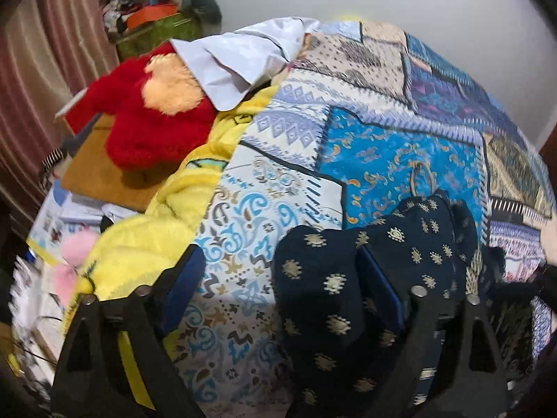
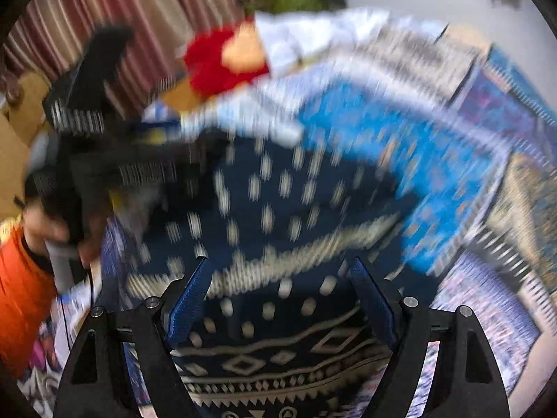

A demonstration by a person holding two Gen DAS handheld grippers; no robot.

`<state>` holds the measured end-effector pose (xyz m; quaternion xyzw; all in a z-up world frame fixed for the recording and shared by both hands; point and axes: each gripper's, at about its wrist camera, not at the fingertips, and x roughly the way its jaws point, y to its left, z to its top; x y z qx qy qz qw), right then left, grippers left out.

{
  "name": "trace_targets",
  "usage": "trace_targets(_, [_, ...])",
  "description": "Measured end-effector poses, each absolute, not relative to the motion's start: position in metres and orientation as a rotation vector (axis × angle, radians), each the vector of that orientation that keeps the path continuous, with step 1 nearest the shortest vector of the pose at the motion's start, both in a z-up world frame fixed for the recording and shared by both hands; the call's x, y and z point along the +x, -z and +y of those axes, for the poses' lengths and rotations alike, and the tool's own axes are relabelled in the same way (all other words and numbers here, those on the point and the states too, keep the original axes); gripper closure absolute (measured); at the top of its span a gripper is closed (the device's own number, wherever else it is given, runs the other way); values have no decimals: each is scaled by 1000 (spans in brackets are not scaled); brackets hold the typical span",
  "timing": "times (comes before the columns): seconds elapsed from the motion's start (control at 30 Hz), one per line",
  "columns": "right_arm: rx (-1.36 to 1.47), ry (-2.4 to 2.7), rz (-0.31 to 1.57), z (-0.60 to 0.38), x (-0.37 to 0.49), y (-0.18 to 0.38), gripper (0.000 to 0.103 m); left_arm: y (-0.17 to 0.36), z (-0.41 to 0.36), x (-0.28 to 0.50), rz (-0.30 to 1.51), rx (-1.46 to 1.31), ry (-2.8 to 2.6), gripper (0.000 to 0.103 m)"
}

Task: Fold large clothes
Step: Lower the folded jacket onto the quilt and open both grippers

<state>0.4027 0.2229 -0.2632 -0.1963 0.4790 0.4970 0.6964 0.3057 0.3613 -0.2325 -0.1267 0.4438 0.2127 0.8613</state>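
A dark navy garment with gold motifs [image 1: 348, 278] lies bunched on the patterned blue bedspread [image 1: 400, 160]. My left gripper [image 1: 278, 278] is open, with the garment bulging between its fingers and over the right one. In the right wrist view, which is blurred, the same garment [image 2: 278, 202] spreads across the bed, its white-patterned border [image 2: 271, 365] under my right gripper [image 2: 278, 292], which is open just above the cloth. The left gripper [image 2: 104, 160] shows at the left, held by a hand in an orange sleeve [image 2: 21, 285].
A red and cream plush toy [image 1: 149, 118], a yellow blanket [image 1: 167, 209], a white cloth [image 1: 236, 59] and a brown board [image 1: 101, 177] crowd the bed's left side. Striped curtains [image 1: 38, 69] hang behind. A pile of items [image 1: 153, 10] stands at the back.
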Motion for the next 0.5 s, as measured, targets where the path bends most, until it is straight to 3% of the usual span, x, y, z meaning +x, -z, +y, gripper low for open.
trace_targets(0.2, [-637,-1120,1026,187,377,279,22,223,355,291,916,-263,-468,11])
trace_targets(0.4, [-526,-1059,1161,126,379,273,21,191,316,261,943,-173,-410,11])
trace_targets(0.5, [-470,-979,1088,95,374,245,21,162,294,234,898,-162,-384,11])
